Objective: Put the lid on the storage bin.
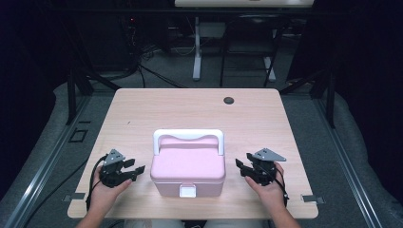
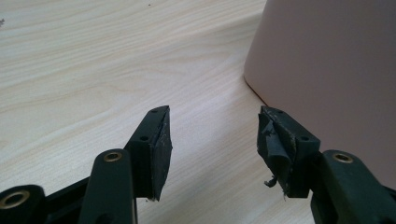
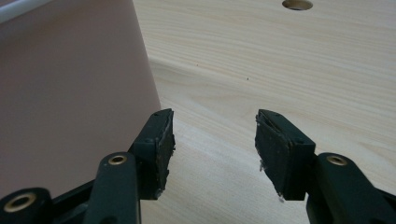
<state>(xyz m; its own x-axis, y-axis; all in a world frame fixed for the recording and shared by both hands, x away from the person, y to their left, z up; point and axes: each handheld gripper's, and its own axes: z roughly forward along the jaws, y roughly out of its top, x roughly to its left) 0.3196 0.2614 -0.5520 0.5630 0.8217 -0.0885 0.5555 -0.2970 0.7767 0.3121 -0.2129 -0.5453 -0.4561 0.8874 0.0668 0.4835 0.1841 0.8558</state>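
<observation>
A pink box (image 1: 188,169) with a white handle (image 1: 188,135) and a white front latch (image 1: 187,191) stands near the front middle of the wooden table (image 1: 190,104). My left gripper (image 1: 136,169) rests low beside the box's left side, open, with bare wood between its pads. In the left gripper view the left gripper (image 2: 214,135) has the pink wall (image 2: 327,70) close on the right. My right gripper (image 1: 240,167) sits by the box's right side, open and holding nothing. In the right gripper view the right gripper (image 3: 215,135) has the pink wall (image 3: 70,93) on the left.
A round cable hole (image 1: 229,100) lies near the table's far edge; in the right gripper view the hole (image 3: 297,4) is at the top. Beyond the table stand desk legs (image 1: 196,47) and dark frames. Metal rails run along the floor at both sides.
</observation>
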